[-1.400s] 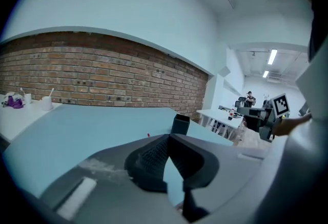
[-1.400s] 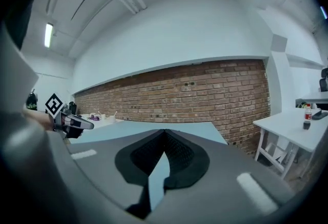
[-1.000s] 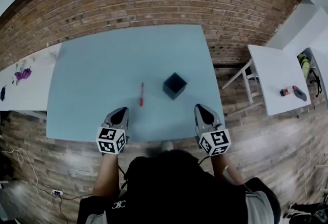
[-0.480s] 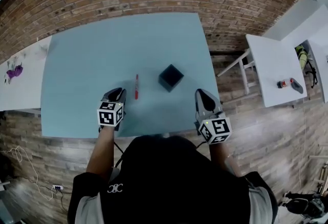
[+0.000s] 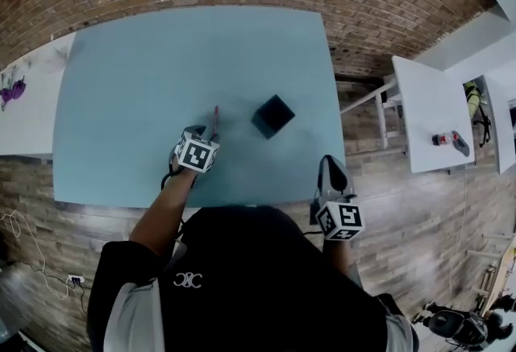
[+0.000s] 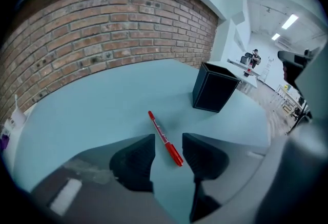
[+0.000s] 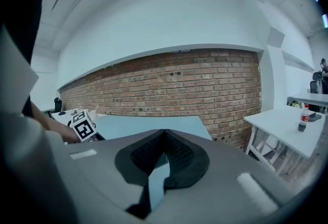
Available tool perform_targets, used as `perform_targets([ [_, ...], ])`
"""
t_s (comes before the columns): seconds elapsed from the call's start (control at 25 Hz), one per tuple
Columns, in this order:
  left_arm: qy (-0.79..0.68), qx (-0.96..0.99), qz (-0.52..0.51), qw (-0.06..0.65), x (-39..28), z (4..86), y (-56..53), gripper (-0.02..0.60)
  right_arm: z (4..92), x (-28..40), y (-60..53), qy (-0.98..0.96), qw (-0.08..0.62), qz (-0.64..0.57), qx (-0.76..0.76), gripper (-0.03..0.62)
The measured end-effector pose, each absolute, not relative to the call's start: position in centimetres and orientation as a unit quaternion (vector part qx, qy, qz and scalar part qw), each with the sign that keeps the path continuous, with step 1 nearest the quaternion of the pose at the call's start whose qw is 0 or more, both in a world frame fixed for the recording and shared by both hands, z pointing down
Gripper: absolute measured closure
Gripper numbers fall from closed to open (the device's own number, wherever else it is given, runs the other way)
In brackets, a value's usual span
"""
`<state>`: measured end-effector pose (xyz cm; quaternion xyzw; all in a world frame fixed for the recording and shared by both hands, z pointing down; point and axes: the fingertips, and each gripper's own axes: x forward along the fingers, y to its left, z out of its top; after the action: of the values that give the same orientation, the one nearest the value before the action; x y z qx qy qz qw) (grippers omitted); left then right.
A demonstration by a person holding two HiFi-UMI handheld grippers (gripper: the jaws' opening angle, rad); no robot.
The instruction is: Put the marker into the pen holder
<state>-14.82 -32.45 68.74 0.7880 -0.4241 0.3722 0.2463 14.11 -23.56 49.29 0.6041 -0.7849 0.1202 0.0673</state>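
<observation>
A red marker [image 6: 165, 138] lies flat on the light blue table [image 5: 121, 101], a short way left of the black square pen holder [image 6: 214, 94]. My left gripper [image 6: 168, 142] is low over the table, and its jaws have just been opening. They now stand open, one on each side of the marker's near end, without pressing on it. In the head view only the marker's far end [image 5: 215, 114] shows beyond the left gripper [image 5: 208, 137], with the pen holder [image 5: 272, 116] to its right. My right gripper [image 5: 332, 163] hangs shut and empty near the table's front right corner; its jaws meet in the right gripper [image 7: 164, 132] view.
A brick wall runs behind the table. A white side table [image 5: 427, 101] to the right carries a small bottle [image 5: 442, 138]. Another white table [image 5: 32, 129] stands to the left with a purple item [image 5: 12, 91]. Wooden floor lies around the table.
My left gripper has moved forward and down to the marker, and its jaws have opened around the marker's near end. The right gripper has drawn back slightly toward the table's front edge.
</observation>
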Motion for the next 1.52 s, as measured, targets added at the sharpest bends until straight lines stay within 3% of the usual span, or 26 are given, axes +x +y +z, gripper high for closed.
perform_targets([
  [0.48,-0.411,0.752,0.434,0.277,-14.5,72.9,-32.4,0.393,49.5,15.7,-20.6,-0.749,0.072,0.135,0.645,0.588],
  [0.56,-0.423,0.743,0.440,0.275,-15.2,72.5,-32.6,0.408,49.5,15.7,-20.3,-0.746,0.072,0.136,0.648,0.588],
  [0.68,-0.425,0.742,0.427,0.293,-15.4,72.9,-32.6,0.499,49.5,15.4,-19.9,-0.742,0.072,0.136,0.652,0.588],
  [0.84,-0.432,0.739,0.426,0.293,-16.3,72.6,-32.8,0.520,49.4,14.9,-19.3,-0.740,0.073,0.134,0.655,0.588],
  [1.52,-0.466,0.805,0.252,0.267,-19.8,62.8,-35.6,0.522,48.9,8.2,-21.2,-0.770,0.095,0.117,0.619,0.588],
])
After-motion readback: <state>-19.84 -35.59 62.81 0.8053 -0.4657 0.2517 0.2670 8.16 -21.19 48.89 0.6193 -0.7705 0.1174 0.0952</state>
